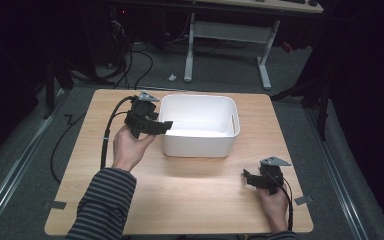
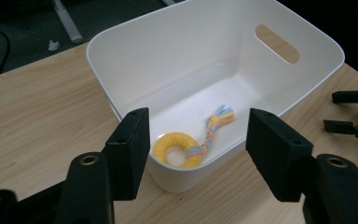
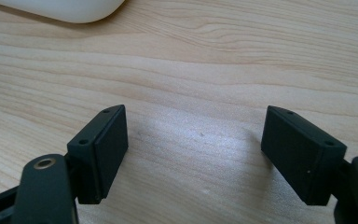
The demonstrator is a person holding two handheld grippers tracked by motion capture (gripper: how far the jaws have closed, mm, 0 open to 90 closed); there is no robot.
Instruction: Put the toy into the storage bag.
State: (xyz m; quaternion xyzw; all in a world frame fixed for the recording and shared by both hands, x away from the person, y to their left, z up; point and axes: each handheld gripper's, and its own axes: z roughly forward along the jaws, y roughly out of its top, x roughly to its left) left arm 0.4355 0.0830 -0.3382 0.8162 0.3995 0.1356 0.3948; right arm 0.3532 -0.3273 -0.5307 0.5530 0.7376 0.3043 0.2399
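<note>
Over the near-left corner of the white rectangular plastic bin (image 2: pixel 214 60), the left gripper (image 2: pixel 196 144) hovers with its jaws spread wide and nothing between them. Below it, on the bin's floor close to that corner, lies a yellow ring toy with a braided pastel rope tail (image 2: pixel 179 149); the ring sits nearest the wall and the braid runs off toward the middle of the bin. By the look of it, the step in hand is the reach for the toy, with the grasp not yet made.

The next move probably calls for lowering the jaws past the rim and closing on the ring or the braid. The ring lies near the wall, so the nearer jaw has little room there; the braid, farther out on the open floor, looks the easier hold. Rim and curved corner are the edges to clear on the way down and up.

On the light wooden table (image 1: pixel 190 200), near its front right edge and well apart from the bin, the right gripper (image 3: pixel 193 154) rests low, jaws open and empty above bare wood. Wide bare tabletop lies in front of the bin.
</note>
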